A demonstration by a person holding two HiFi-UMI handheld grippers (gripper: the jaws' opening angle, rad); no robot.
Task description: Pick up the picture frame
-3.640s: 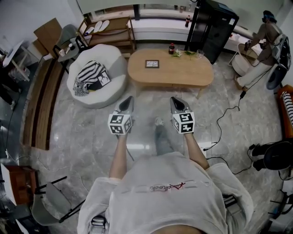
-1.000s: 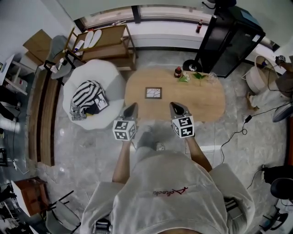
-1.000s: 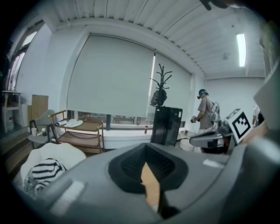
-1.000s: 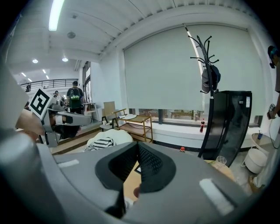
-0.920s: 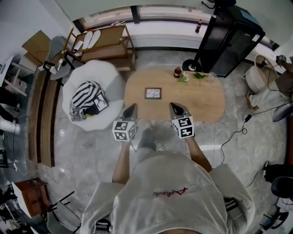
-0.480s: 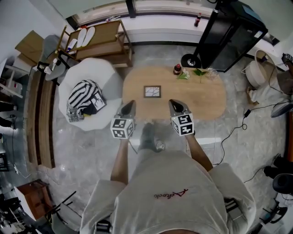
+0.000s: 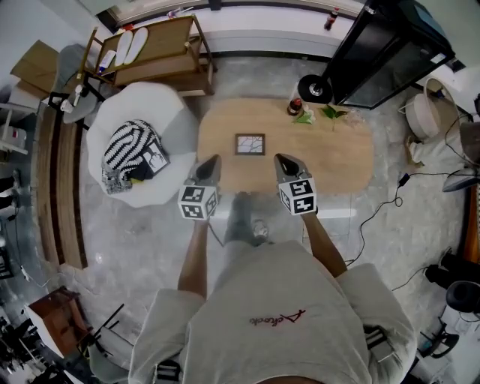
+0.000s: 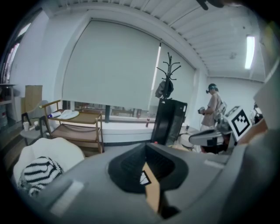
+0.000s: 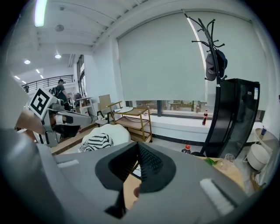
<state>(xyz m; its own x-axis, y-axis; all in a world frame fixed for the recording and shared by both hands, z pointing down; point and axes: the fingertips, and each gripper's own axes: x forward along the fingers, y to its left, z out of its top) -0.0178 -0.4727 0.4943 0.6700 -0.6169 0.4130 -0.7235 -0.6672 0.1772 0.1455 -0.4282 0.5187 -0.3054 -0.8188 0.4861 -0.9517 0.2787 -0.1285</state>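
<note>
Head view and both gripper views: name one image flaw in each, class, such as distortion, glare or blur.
Head view: fisheye bends the room around the wooden table; the glossy floor reflects light. Left gripper view: dark corners, the left gripper looms blurred. Right gripper view: the coat rack bows, the ceiling light glares.
</note>
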